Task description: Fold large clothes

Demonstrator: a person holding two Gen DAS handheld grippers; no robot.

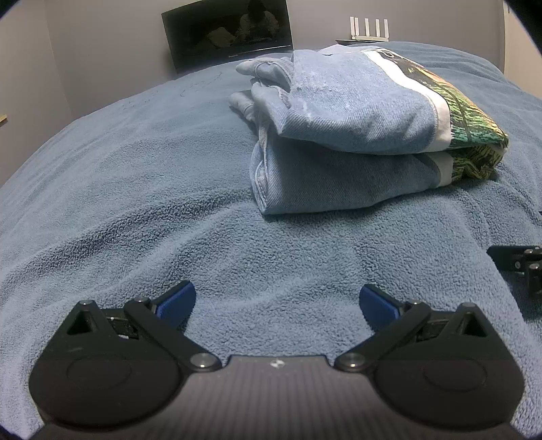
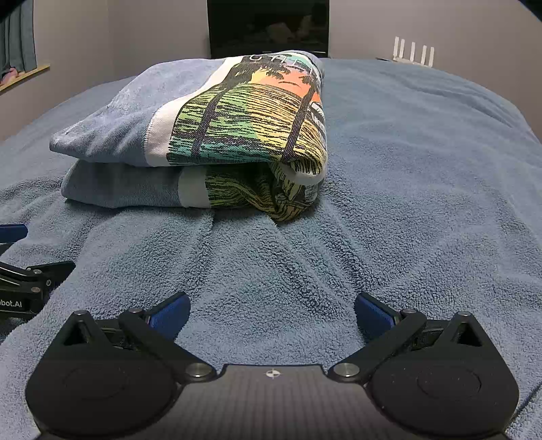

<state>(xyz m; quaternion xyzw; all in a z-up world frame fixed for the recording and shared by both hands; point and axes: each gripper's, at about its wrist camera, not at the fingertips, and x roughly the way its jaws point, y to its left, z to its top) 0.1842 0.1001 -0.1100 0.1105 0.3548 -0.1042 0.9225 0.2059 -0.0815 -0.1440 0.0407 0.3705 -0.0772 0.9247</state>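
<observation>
A light blue sweatshirt with a colourful palm-tree print lies folded into a thick bundle on the blue fleece blanket. Its cuffs stick out at the far left of the bundle. In the right wrist view the same bundle, the sweatshirt, shows its printed side. My left gripper rests open low over the blanket, well short of the bundle, with nothing between its blue pads. My right gripper is open too, equally short of the garment and holding nothing.
The blanket covers the whole bed. A dark screen and a white router stand against the far wall. The other gripper's black body shows at the left edge of the right wrist view.
</observation>
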